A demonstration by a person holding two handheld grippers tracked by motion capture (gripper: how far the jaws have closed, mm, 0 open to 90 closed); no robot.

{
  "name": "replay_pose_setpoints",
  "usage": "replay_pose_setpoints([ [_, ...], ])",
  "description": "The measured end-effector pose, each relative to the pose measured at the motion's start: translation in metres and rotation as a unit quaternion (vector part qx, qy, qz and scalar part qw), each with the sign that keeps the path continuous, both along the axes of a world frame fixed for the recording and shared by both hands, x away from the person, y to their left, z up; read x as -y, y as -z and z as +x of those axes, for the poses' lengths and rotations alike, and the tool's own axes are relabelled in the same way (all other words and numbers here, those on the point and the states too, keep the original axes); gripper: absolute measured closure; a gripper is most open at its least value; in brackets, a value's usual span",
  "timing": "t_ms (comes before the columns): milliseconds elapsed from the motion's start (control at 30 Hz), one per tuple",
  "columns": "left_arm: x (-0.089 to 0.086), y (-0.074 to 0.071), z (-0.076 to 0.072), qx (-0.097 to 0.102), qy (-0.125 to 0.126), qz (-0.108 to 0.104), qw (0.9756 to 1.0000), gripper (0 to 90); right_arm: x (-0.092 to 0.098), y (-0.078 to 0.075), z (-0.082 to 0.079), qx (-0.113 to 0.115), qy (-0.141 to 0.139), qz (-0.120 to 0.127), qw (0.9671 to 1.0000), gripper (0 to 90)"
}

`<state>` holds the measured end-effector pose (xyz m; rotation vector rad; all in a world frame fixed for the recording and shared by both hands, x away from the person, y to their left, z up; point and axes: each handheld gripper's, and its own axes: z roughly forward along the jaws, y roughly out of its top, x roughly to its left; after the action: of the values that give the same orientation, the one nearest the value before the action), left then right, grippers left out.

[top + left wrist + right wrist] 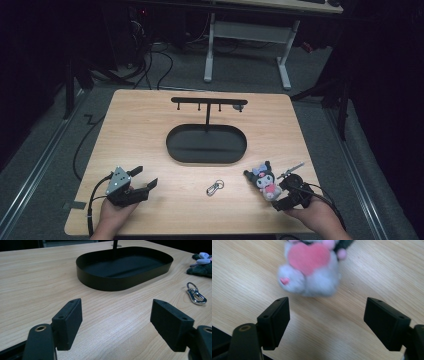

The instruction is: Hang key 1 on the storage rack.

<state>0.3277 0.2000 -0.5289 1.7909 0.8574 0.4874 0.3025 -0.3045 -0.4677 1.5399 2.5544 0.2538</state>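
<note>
Both grippers, left [145, 177] and right [325, 323], stand with jaws wide apart and empty; the plush toy [266, 181] lies on the surface just ahead of the right, liable to slip from a shallow pinch.

Left gripper [144, 177] held low, fingers [68, 322] spread wide; right gripper [334, 322] likewise gaping.
</note>
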Motion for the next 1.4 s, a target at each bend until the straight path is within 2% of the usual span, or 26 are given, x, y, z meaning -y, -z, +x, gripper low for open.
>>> replay_pose_setpoints([
  [200,0.000,0.000,0.000,0.000,0.002,0.000,1.0000,26.3,-0.013,0.000,0.007,-0.007,-0.007,0.013,0.9999,19.1],
  [400,0.001,0.000,-0.001,0.001,0.004,0.001,1.0000,26.3,-0.025,0.004,0.014,-0.009,-0.018,0.004,0.9998,18.4],
  [833,0.000,0.000,-0.001,0.003,0.006,0.001,1.0000,26.3,-0.030,0.013,0.029,-0.021,-0.006,0.003,0.9998,19.8],
  [900,0.000,0.000,-0.001,0.003,0.007,0.001,1.0000,26.4,-0.032,0.015,0.031,-0.018,-0.007,-0.002,0.9998,23.3],
  [1000,0.000,0.000,-0.001,0.003,0.008,0.001,1.0000,26.5,-0.032,0.016,0.032,-0.017,-0.006,-0.004,0.9998,24.0],
  [1267,0.001,0.000,-0.001,0.003,0.010,0.001,0.9999,26.8,-0.029,0.016,0.033,-0.017,-0.007,-0.008,0.9998,38.3],
  [1400,0.001,0.000,-0.002,0.003,0.011,0.002,0.9999,26.8,-0.024,0.014,0.034,-0.016,-0.002,0.002,0.9999,44.2],
])
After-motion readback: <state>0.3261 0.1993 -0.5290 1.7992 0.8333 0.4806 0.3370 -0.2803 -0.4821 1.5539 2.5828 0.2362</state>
